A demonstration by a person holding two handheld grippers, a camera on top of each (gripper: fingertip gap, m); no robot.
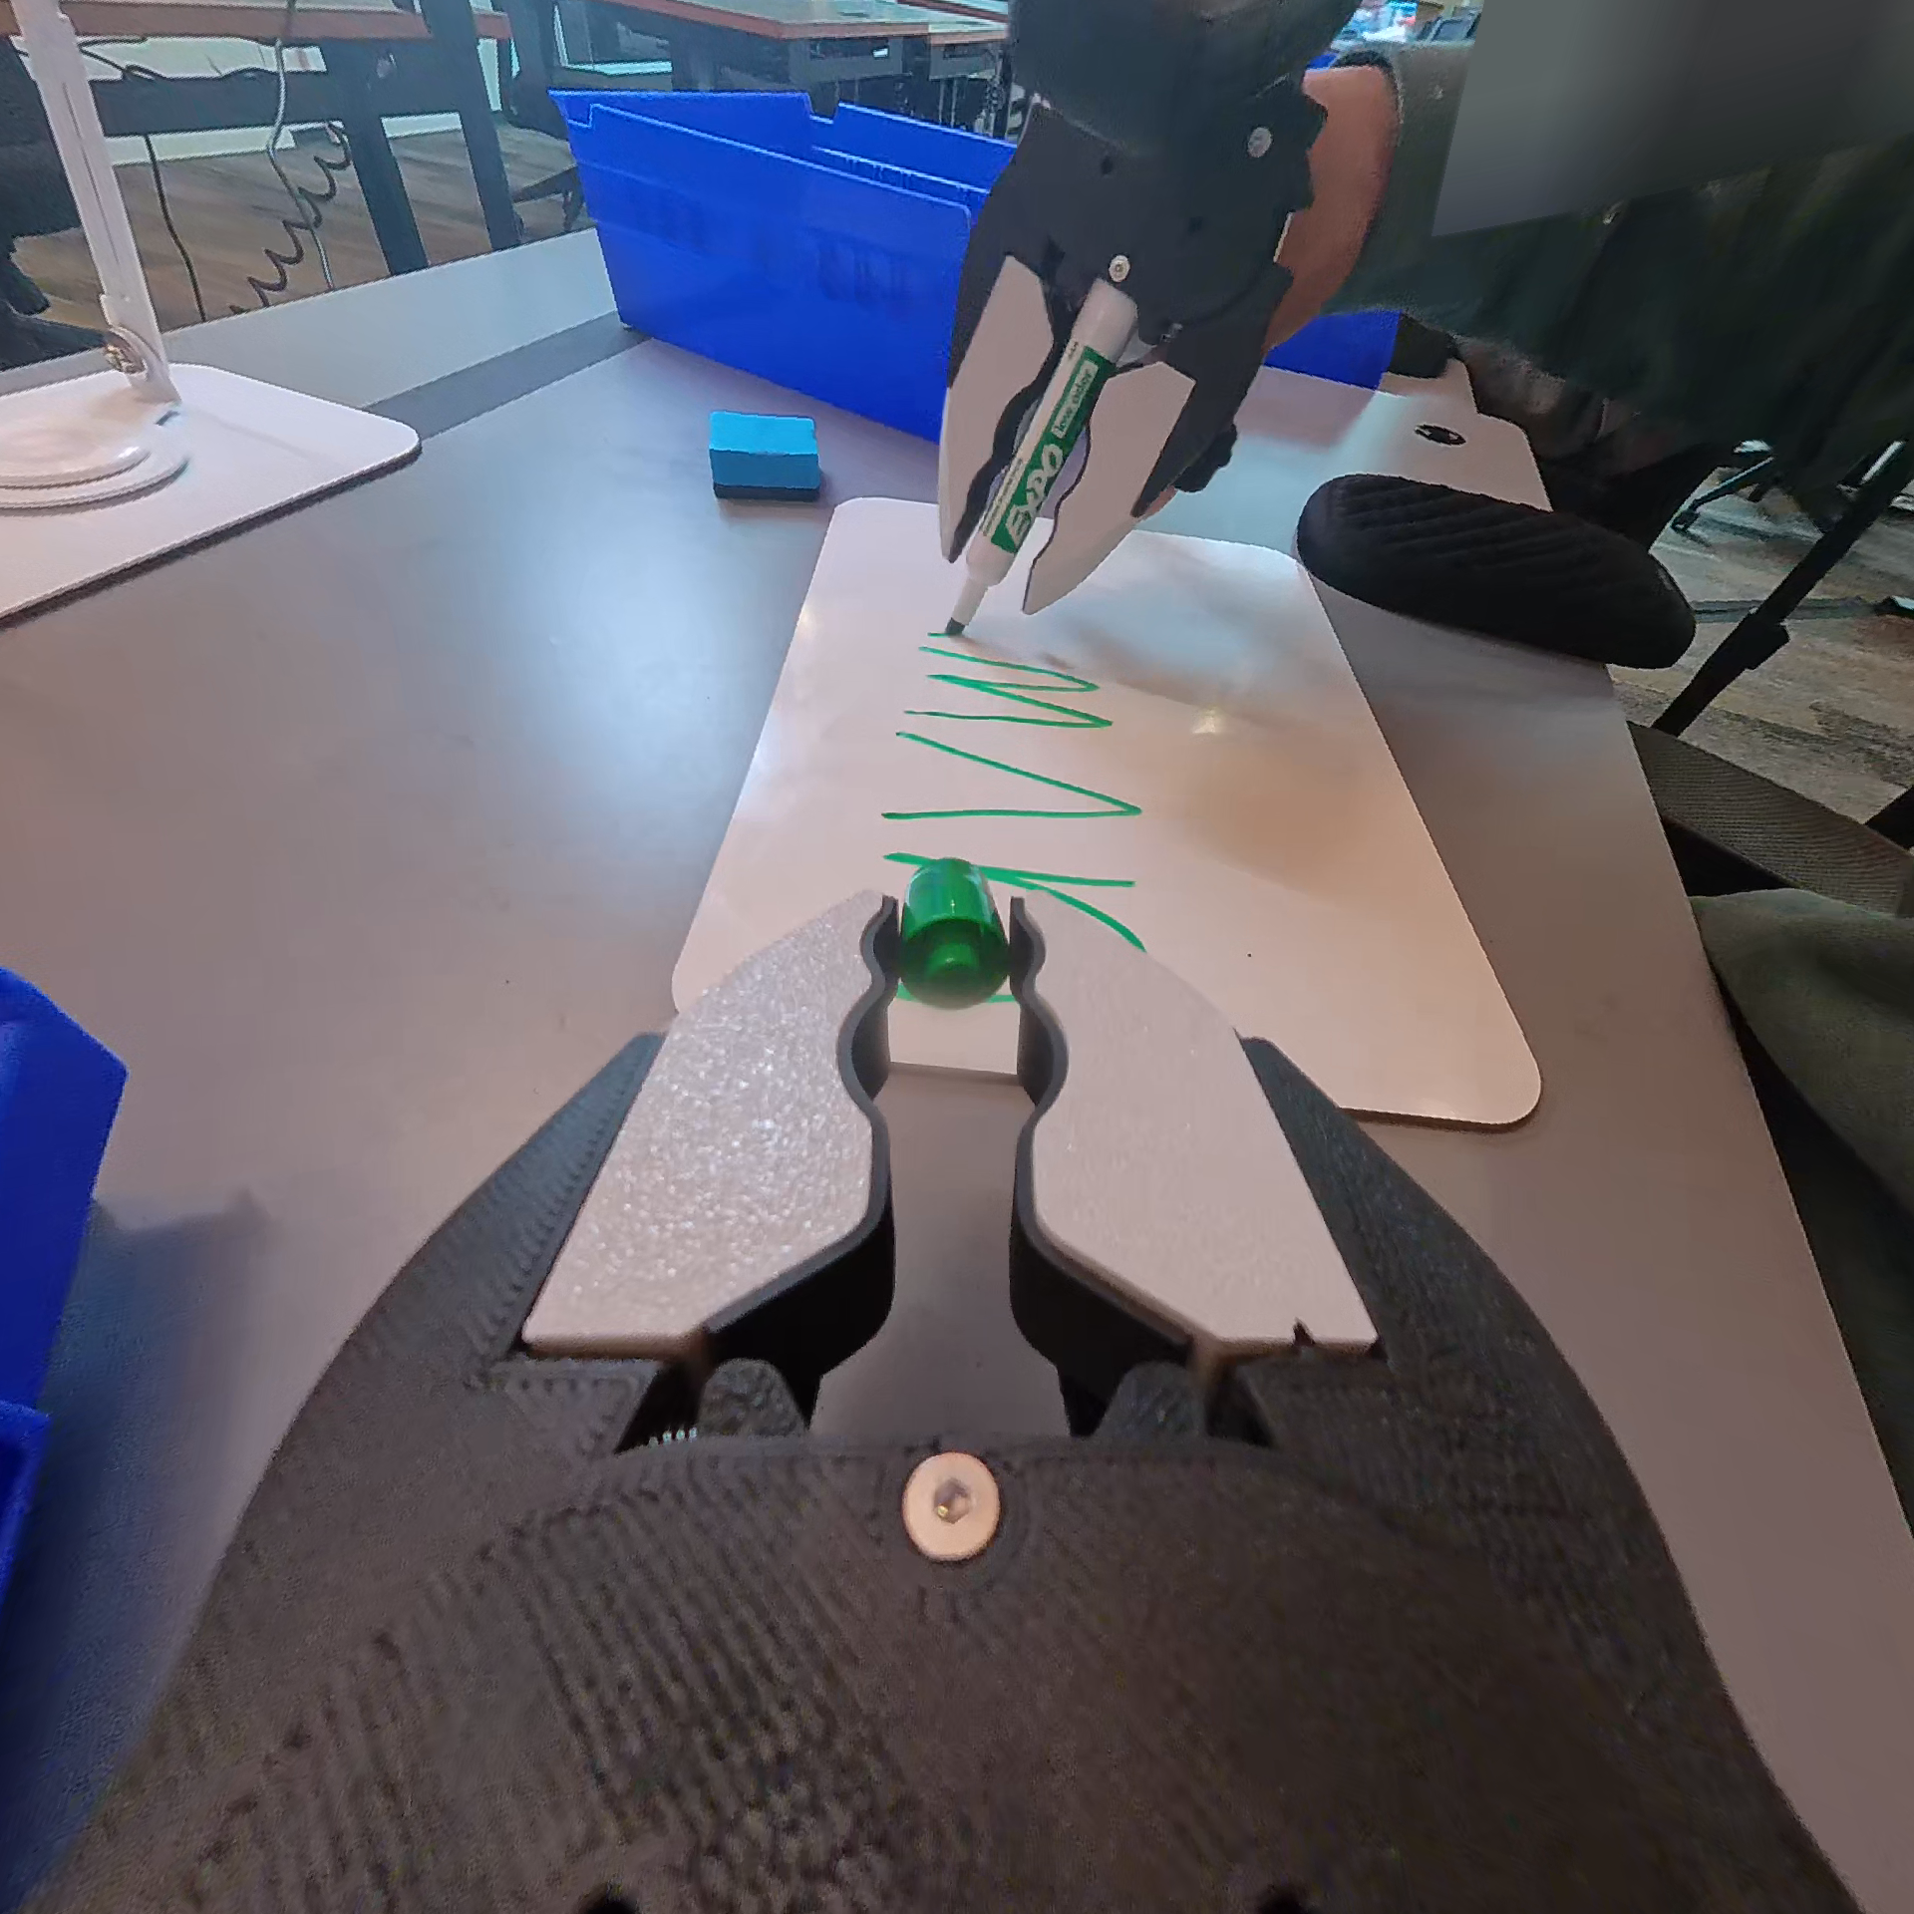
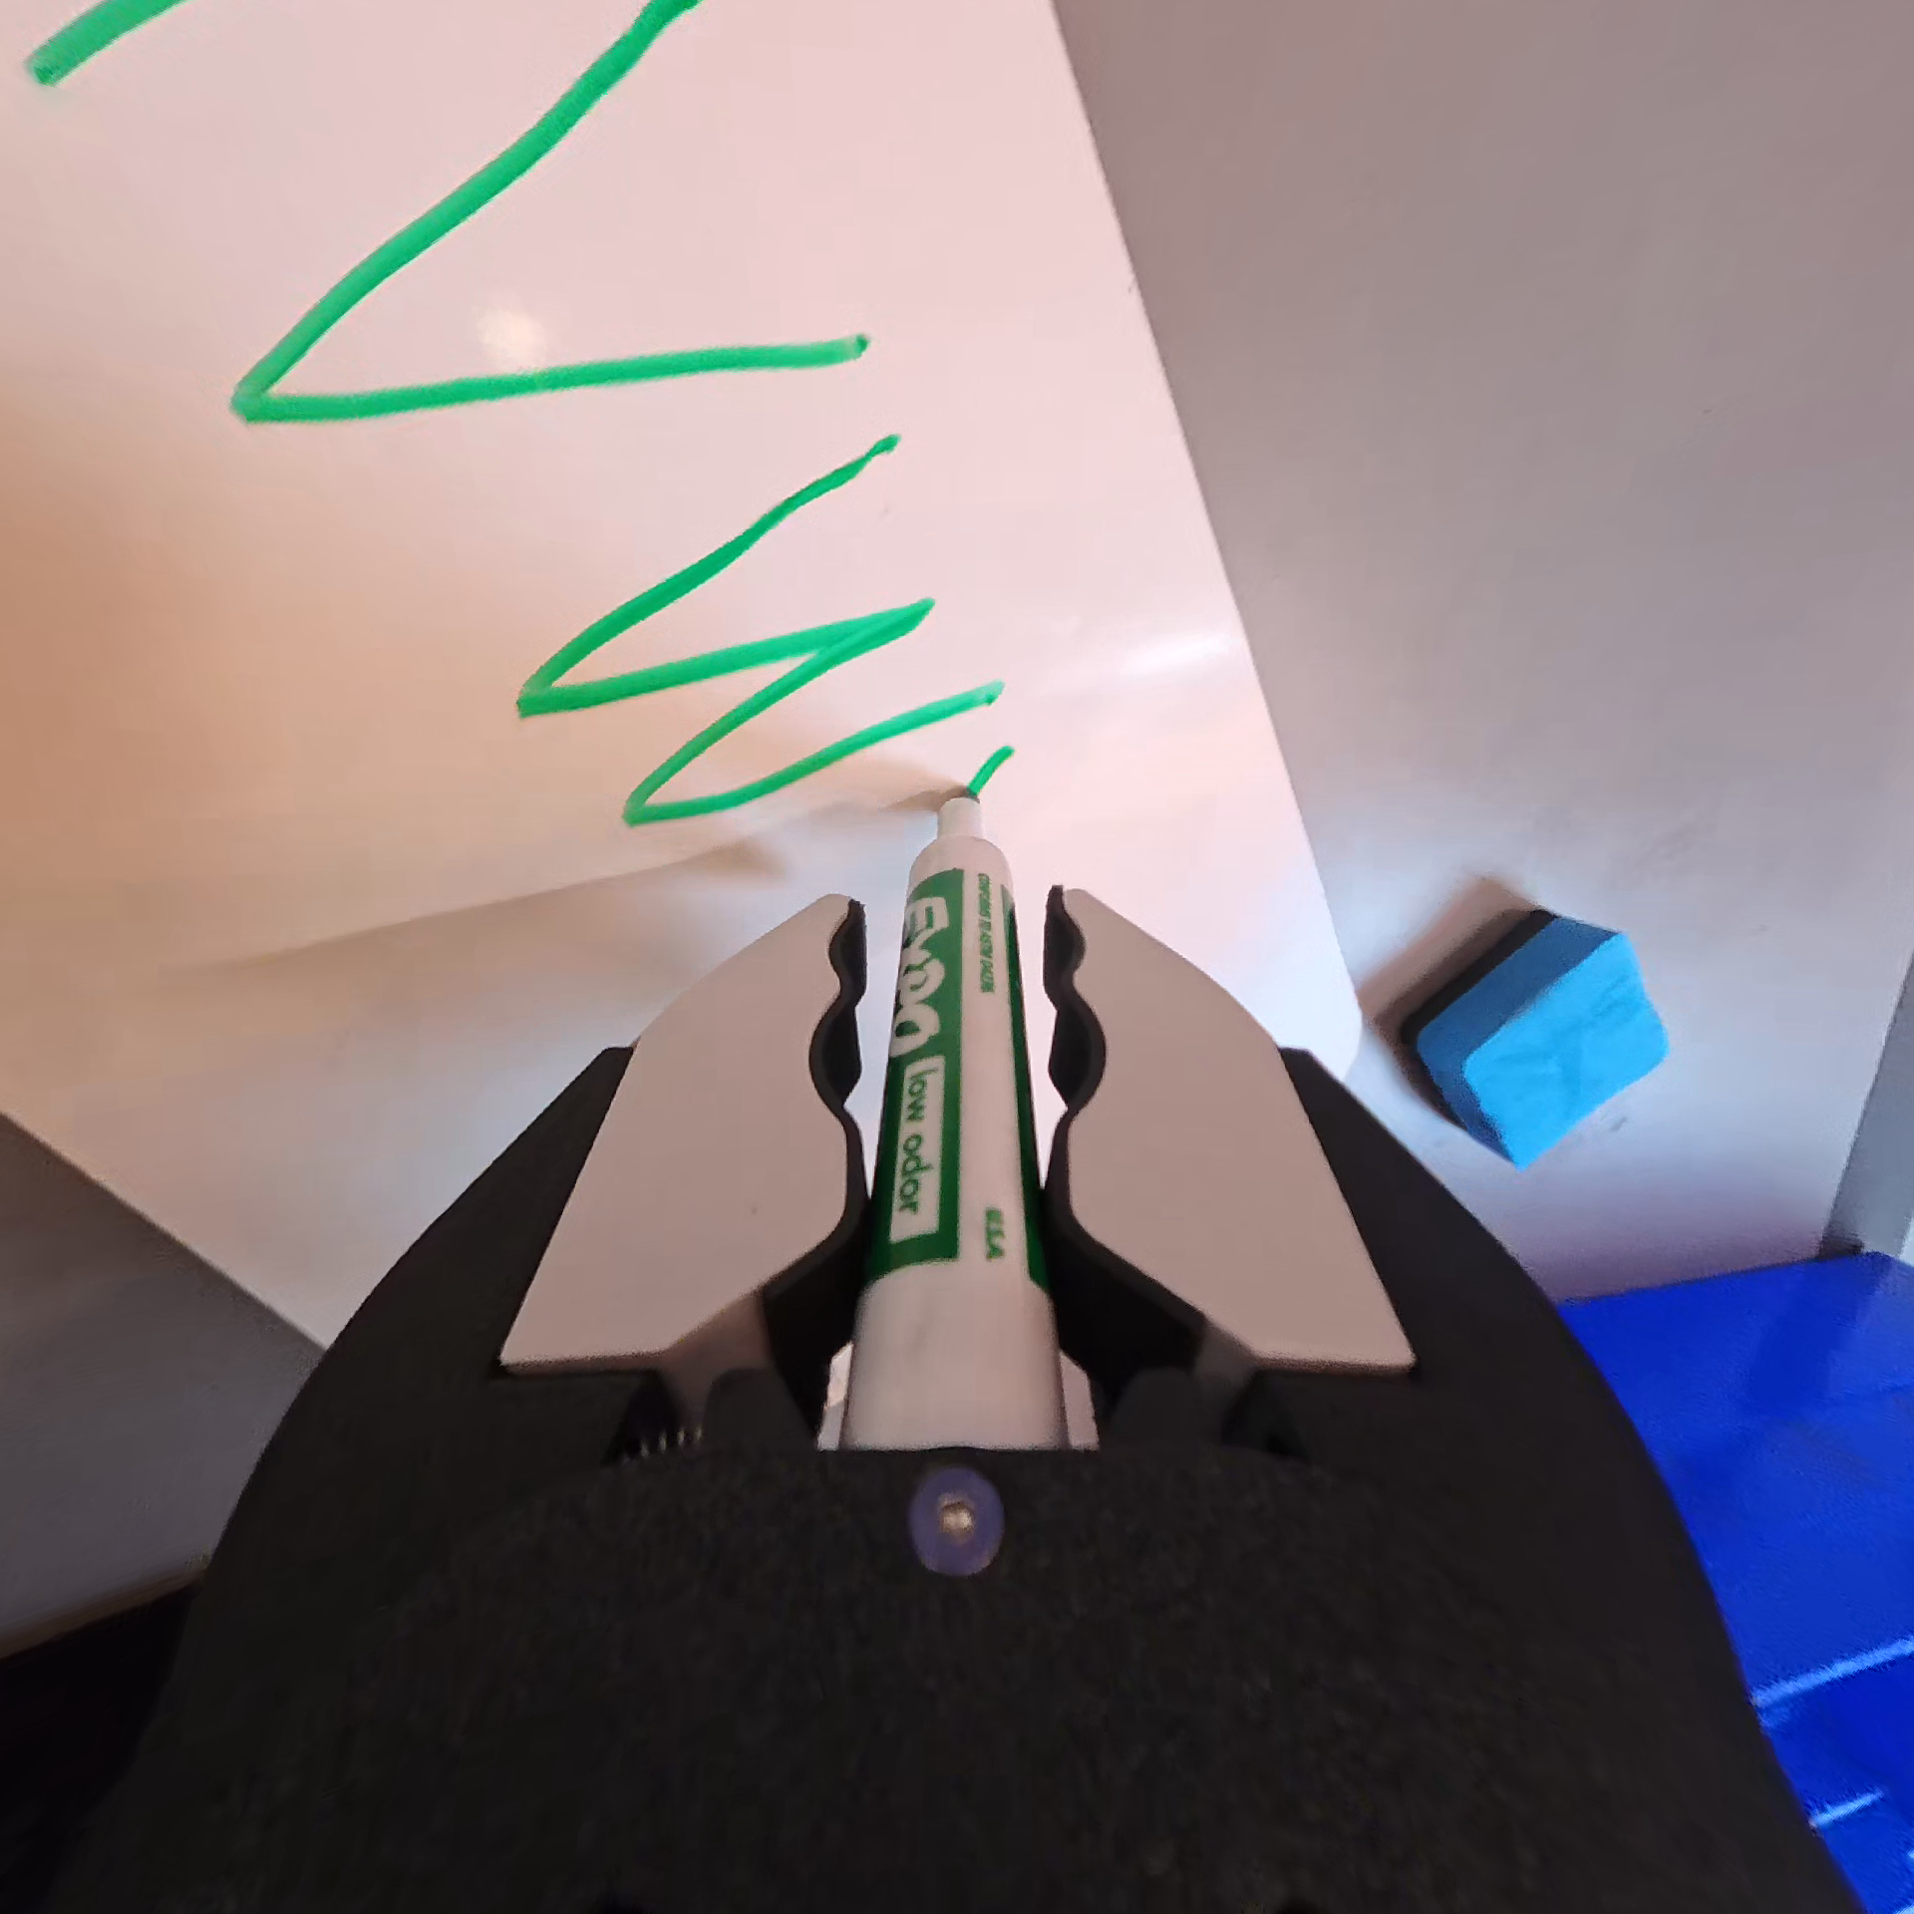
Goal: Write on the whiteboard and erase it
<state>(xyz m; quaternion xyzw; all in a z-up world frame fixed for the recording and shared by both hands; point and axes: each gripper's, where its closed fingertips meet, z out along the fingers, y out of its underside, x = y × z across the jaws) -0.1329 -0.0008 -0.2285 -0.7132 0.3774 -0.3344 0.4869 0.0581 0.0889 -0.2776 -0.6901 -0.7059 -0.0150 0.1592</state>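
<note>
2 grippers show in the left wrist view, 1 near and 1 far. At the bottom centre, the left gripper (image 1: 951, 948) pinches a green marker cap (image 1: 953, 945) between its fingertips, over the near end of the whiteboard (image 1: 1295, 829). This white board lies flat on the grey table (image 1: 363, 777) and fills the middle of the frame. Green zigzag strokes (image 1: 1010, 756) run up its centre. Farther up, the right gripper (image 1: 994, 564) clamps a green-labelled white marker (image 1: 1036, 456), tilted, its tip touching the board at the far end of the strokes. Left of it, a blue eraser (image 1: 763, 454) sits on the table just off the board's far corner. Behind stand blue bins (image 1: 777, 228); a white stand (image 1: 104, 394) occupies the upper left.

In the right wrist view, the right gripper (image 2: 953, 911) holds the marker (image 2: 953, 1088) at centre, the eraser (image 2: 1538, 1046) at right.
</note>
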